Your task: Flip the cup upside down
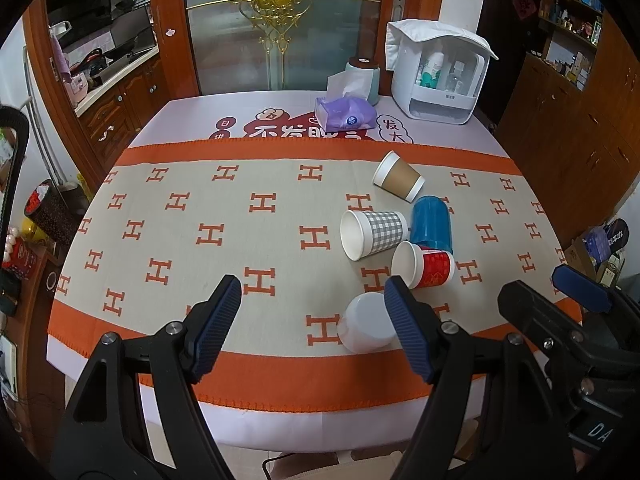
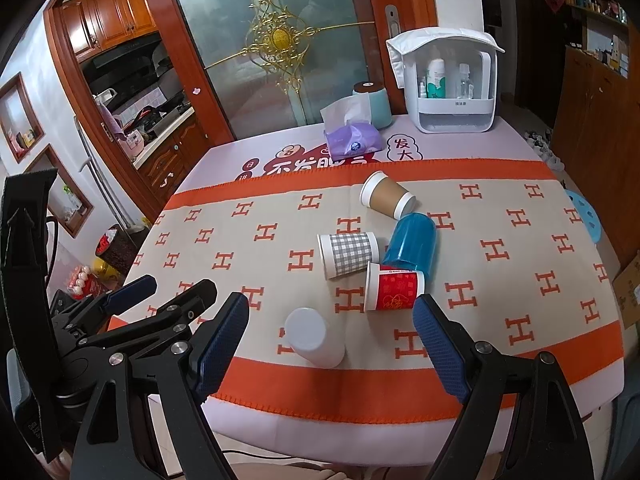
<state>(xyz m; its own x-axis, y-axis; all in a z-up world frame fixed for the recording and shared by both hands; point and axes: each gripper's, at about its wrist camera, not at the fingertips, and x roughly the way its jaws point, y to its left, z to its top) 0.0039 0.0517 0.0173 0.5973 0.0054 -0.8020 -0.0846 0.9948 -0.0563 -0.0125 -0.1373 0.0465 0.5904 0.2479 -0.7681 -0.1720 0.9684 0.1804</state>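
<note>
Held left gripper [image 1: 312,320] and right gripper [image 2: 332,344] released, jaws wide, empty, short of table edge, likely lining up approach. White plastic cup [image 2: 314,336] stood inverted nearest me on orange-and-beige H-patterned cloth [image 2: 500,280]. Beyond it, red paper cup [image 2: 394,286], grey checked paper cup [image 2: 350,254], blue translucent tumbler [image 2: 412,246], brown sleeved paper cup [image 2: 388,198] lay sideways, unflipped.

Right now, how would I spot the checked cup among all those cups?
Start at the orange-bordered cloth covering the table. Right of its middle lies a cluster of cups; the grey-checked cup lies on its side at the cluster's left, beside the blue cup. It alone has a grey-and-white grid pattern.
</note>
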